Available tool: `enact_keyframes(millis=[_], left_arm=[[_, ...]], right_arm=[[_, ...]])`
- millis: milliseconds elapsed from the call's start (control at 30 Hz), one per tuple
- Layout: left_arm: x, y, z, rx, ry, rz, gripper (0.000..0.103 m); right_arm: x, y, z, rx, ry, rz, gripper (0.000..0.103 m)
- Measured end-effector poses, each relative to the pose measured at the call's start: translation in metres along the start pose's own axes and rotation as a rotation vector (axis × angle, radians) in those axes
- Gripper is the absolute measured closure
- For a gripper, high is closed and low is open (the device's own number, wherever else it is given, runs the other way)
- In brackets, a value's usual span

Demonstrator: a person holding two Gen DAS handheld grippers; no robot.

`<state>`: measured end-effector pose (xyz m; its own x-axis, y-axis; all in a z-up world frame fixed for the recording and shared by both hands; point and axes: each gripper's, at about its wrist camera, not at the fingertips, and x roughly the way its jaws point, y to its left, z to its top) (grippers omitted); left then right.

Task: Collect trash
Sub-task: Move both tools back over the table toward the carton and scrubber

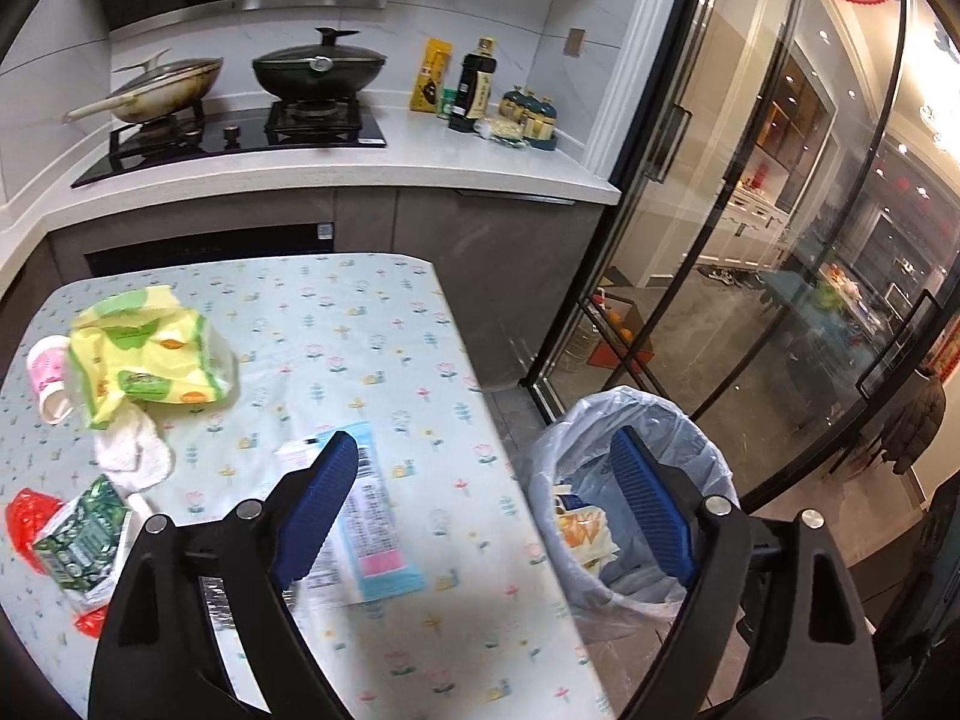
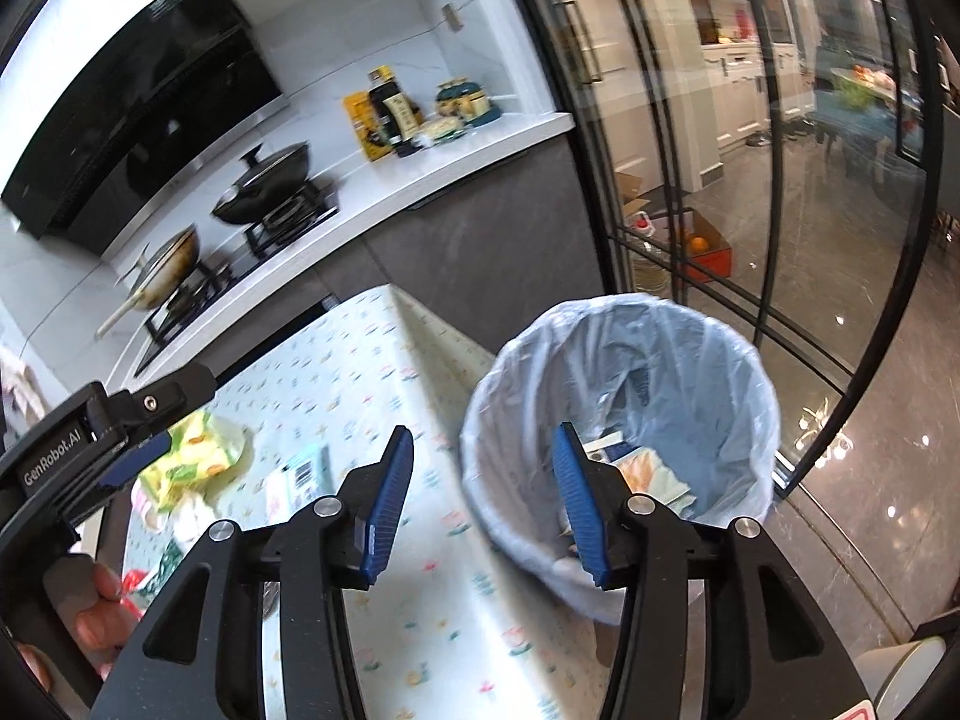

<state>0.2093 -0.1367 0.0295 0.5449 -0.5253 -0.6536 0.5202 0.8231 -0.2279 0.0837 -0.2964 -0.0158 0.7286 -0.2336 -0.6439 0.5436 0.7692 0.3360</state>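
Note:
Trash lies on the flower-patterned table (image 1: 360, 324): a yellow-green wrapper (image 1: 156, 354), a pink cup (image 1: 48, 372) on its side, a white tissue (image 1: 135, 450), a green packet (image 1: 84, 534) on a red bag (image 1: 30, 516), and a flat blue-and-pink wrapper (image 1: 378, 534). To the table's right stands a bin with a clear liner (image 1: 636, 414), holding some packaging (image 2: 648, 474). My left gripper (image 1: 483, 438) is open and empty, straddling the table's right edge. Over the gap between table (image 2: 360, 372) and bin (image 2: 624, 312), my right gripper (image 2: 485, 432) is open with nothing in it.
A counter behind the table carries a hob with a lidded wok (image 1: 318, 66) and a pan (image 1: 162, 84), plus bottles (image 1: 477, 87). Glass sliding doors (image 1: 750, 240) stand just right of the bin. A hand (image 2: 102, 606) holds the left gripper's body at the lower left of the right wrist view.

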Motion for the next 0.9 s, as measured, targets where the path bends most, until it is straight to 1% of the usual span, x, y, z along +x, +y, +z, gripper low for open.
enact_keyframes(millis=[133,233,400,500,667,767,900], left_arm=[[-0.018,0.032,-0.003,-0.033,-0.019,0.031,0.017],[-0.03,0.06,-0.006,-0.047,-0.029,0.076,0.017],[-0.044,0.111,-0.012,-0.103,-0.023,0.124,0.017],[-0.051,0.14,-0.017,-0.122,-0.023,0.166,0.017],[-0.056,0.188,-0.027,-0.179,0.004,0.212,0.016],[-0.059,0.218,-0.036,-0.214,0.017,0.258,0.013],[-0.06,0.262,-0.051,-0.266,0.045,0.32,0.012]], right_arm=[[0.0,0.025,-0.012,-0.035,0.022,0.02,0.053],[0.003,0.042,-0.022,-0.056,0.043,0.031,0.052],[0.017,0.072,-0.042,-0.092,0.095,0.05,0.052],[0.029,0.09,-0.054,-0.113,0.126,0.057,0.052],[0.046,0.118,-0.07,-0.146,0.162,0.071,0.052],[0.056,0.133,-0.077,-0.165,0.181,0.074,0.052],[0.068,0.148,-0.084,-0.186,0.204,0.07,0.052]])
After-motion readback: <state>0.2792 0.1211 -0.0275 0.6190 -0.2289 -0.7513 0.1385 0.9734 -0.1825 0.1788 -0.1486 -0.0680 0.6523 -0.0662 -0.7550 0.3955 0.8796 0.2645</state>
